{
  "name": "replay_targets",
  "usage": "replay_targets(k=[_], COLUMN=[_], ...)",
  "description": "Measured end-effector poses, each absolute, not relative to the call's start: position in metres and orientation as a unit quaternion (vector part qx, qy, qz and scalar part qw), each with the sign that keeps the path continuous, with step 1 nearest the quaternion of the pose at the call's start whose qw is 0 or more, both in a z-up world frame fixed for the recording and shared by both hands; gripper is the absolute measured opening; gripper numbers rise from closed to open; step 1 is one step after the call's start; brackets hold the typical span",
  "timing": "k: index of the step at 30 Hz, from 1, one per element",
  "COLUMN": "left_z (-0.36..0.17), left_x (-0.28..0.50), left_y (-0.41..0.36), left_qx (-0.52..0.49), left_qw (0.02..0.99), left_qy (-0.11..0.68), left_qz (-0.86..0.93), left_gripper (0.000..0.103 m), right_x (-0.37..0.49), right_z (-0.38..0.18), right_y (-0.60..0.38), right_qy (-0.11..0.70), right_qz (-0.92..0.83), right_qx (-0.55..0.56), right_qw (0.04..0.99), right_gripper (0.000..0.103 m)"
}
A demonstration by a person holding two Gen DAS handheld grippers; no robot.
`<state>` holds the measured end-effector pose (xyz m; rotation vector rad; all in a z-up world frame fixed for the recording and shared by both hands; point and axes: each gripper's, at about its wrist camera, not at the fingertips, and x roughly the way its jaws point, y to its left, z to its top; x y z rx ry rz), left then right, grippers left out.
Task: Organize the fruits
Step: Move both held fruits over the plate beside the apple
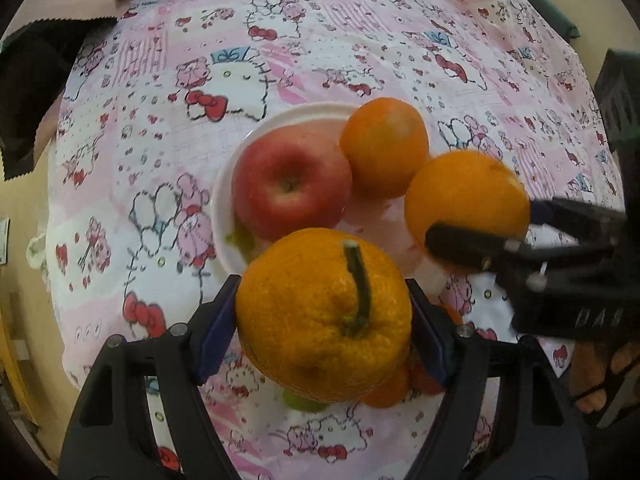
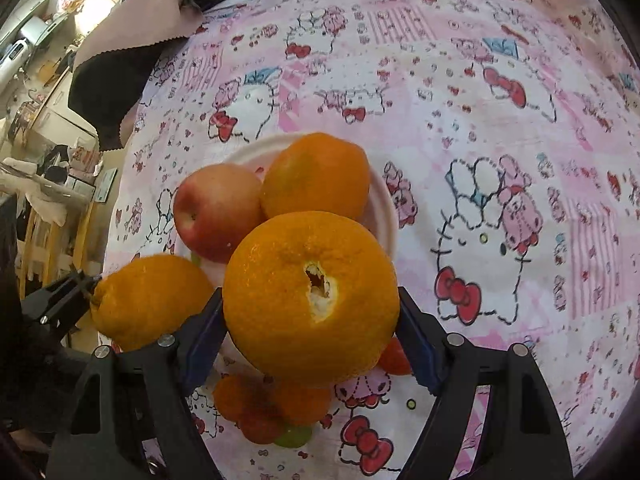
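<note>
Left claw (image 1: 324, 312) grasping stemmed orange (image 1: 324, 316), right claw (image 2: 310, 316) grasping torn-peel orange (image 2: 310, 296), both above near edge of white plate (image 1: 224, 188); lower gently into free gaps beside apple (image 1: 290, 184).

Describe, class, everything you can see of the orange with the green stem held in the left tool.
The orange with the green stem is large, bright and bumpy-skinned, slightly pear-shaped toward its short, dark green stem, which faces the left wrist camera. The left tool grips it, a blue pad pressed against each side. It is held above the patterned cloth, near the white plate's edge, touching nothing else visible.
</note>
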<state>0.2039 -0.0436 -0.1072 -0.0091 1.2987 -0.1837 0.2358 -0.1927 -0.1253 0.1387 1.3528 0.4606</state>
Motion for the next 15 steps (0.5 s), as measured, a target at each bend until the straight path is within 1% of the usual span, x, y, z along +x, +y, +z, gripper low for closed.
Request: replay_targets(k=[8, 15], left_z=[-0.113, -0.112], left_x=[0.208, 0.206], left_y=[-0.052, -0.051], left_qx=[0.016, 0.009], left_qw=[0.801, 0.796], left_qy=[0.592, 0.6], left_qz=[-0.085, -0.078], left_gripper=[0.076, 0.076], right_x=[0.238, 0.237], right_z=[-0.142, -0.143], right_y=[-0.191, -0.19], right_qy=[0.644, 0.641], right_qz=[0.202, 0.198], right_qx=[0.081, 0.08], right_qw=[0.734, 0.737], right_gripper=[0.082, 0.082])
